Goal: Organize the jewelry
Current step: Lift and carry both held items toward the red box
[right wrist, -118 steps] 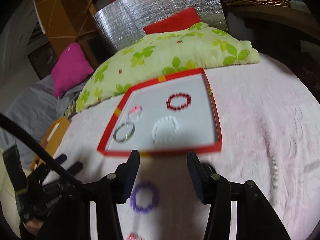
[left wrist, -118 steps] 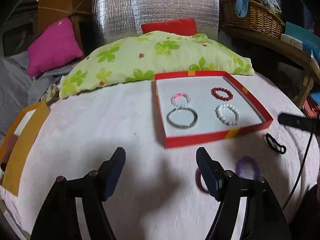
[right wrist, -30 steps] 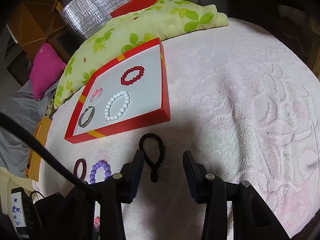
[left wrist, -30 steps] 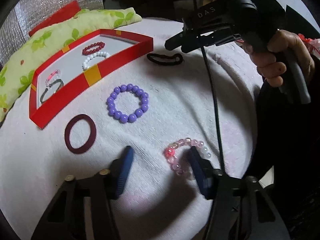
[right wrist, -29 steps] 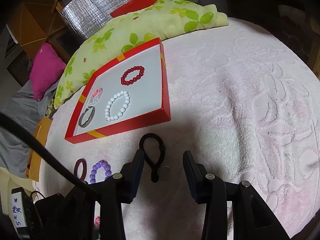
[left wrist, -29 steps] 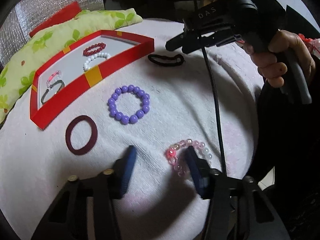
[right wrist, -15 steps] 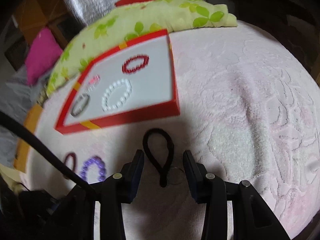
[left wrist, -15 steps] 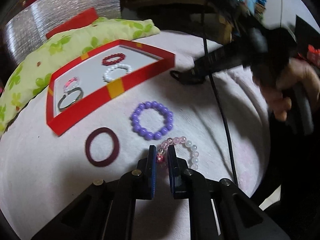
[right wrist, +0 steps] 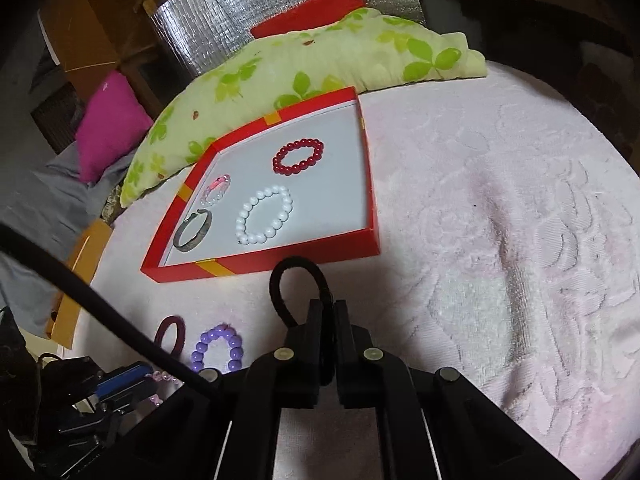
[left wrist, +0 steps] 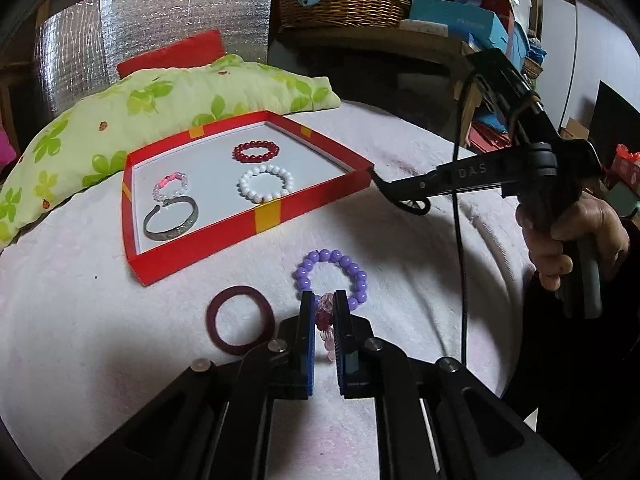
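A red tray (left wrist: 264, 216) (right wrist: 280, 258) with a white floor holds a red bead bracelet (left wrist: 255, 149), a white pearl bracelet (left wrist: 265, 182), a small pink bracelet (left wrist: 170, 185) and a grey bangle (left wrist: 171, 224). My left gripper (left wrist: 324, 304) is shut on a pink bead bracelet (left wrist: 325, 315) just above the cloth. A purple bead bracelet (left wrist: 331, 276) and a maroon ring (left wrist: 240, 320) lie in front of the tray. My right gripper (right wrist: 327, 304) is shut on a black hair tie (right wrist: 298, 288), near the tray's front right corner.
A white towel-like cloth (right wrist: 500, 240) covers the round surface. A green flowered pillow (left wrist: 160, 96) lies behind the tray. A wicker basket (left wrist: 340, 0) and boxes stand on a shelf at the back right. An orange box (right wrist: 76, 276) sits at the left edge.
My left gripper has closed on the pink bead bracelet and raised it. My right gripper has closed on the black hair tie and lifted it off the cloth.
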